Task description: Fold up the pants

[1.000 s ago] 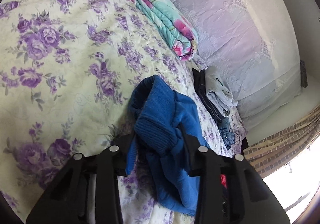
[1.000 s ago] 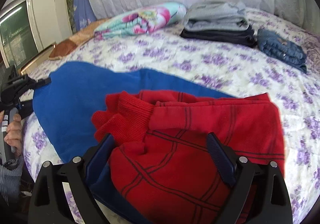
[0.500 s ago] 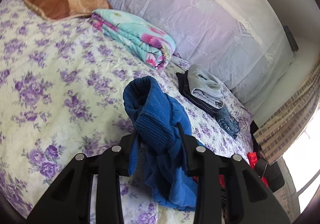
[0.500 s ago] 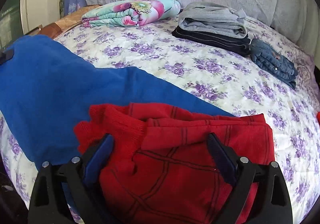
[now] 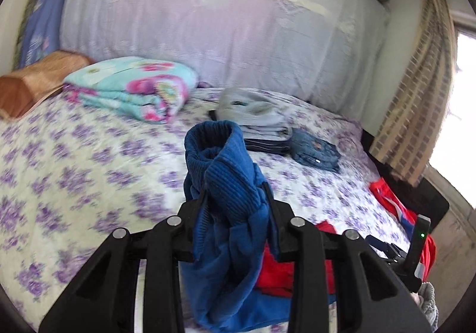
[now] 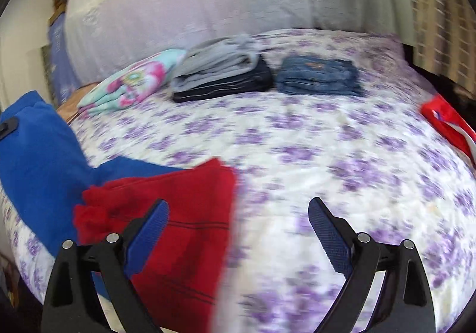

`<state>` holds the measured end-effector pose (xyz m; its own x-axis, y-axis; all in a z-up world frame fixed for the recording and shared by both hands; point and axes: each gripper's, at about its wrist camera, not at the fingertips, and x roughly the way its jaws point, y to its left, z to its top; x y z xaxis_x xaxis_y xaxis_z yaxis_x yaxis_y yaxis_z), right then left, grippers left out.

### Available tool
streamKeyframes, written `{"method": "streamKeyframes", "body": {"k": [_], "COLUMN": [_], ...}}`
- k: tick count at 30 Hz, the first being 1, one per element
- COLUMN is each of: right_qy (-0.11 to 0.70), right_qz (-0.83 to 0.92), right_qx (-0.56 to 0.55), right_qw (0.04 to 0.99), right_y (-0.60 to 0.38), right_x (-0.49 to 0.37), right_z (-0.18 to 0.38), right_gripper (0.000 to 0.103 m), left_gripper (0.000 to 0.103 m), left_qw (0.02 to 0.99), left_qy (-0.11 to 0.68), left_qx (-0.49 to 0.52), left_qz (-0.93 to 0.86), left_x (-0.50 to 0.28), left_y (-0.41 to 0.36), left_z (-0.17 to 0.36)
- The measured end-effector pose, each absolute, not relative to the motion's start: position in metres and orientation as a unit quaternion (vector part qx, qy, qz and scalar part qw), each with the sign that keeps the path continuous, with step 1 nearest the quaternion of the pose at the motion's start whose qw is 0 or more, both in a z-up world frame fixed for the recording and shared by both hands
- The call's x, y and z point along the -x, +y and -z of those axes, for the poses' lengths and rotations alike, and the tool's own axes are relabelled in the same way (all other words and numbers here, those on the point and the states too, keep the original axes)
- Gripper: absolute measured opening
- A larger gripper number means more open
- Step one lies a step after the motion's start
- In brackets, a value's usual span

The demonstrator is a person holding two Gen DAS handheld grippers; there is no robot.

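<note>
Blue pants (image 5: 220, 160) hang from my left gripper (image 5: 235, 193), which is shut on a ribbed cuff and holds it up above the bed. The rest of the blue cloth (image 6: 38, 154) drapes down to the bed at the left of the right wrist view. Red pants (image 6: 178, 208) with thin dark stripes lie folded on top of the blue cloth near the bed's front edge; part of the red pants (image 5: 276, 273) shows under the left gripper. My right gripper (image 6: 238, 205) is open wide over the floral bedsheet (image 6: 297, 139), its left finger above the red pants, gripping nothing.
Near the headboard lie a folded floral blanket (image 5: 134, 89), a stack of folded grey and dark clothes (image 6: 220, 71) and folded jeans (image 6: 318, 74). A brown pillow (image 5: 32, 86) sits far left. A red cloth (image 6: 446, 122) lies at the bed's right edge by a curtain (image 5: 416, 95).
The left gripper rose and rolled upright, lifting the blue cuff with it. The right gripper swung to the right, so the red pants now lie at its left finger instead of between both.
</note>
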<state>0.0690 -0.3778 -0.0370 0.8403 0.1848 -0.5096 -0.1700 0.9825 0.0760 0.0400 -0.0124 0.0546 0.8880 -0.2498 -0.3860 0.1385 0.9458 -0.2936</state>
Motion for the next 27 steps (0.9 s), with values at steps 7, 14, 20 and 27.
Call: {"method": "streamKeyframes", "body": {"k": [7, 14, 20, 27], "right_qy": [0.266, 0.27, 0.277, 0.222], "right_qz": [-0.037, -0.053, -0.051, -0.112], "right_qx": [-0.097, -0.194, -0.178, -0.103], "right_qw": [0.958, 0.942, 0.943, 0.963], "right_y": [-0.448, -0.487, -0.481, -0.422], "right_x": [-0.061, -0.063, -0.066, -0.059], "right_z": [0.052, 0.073, 0.072, 0.01], "right_gripper": [0.095, 0.095, 0.096, 0.096], "left_gripper": [0.029, 0.039, 0.064, 0.069], "left_qw": [0.958, 0.92, 0.906, 0.912], "left_qy": [0.217, 0.294, 0.293, 0.334], "left_qx": [0.009, -0.053, 0.084, 0.145], "left_qz": [0.189, 0.254, 0.293, 0.19], "left_x": [-0.056, -0.05, -0.042, -0.069], "left_y": [-0.157, -0.234, -0.166, -0.104], "left_z": [-0.046, 0.029, 0.003, 0.013]}}
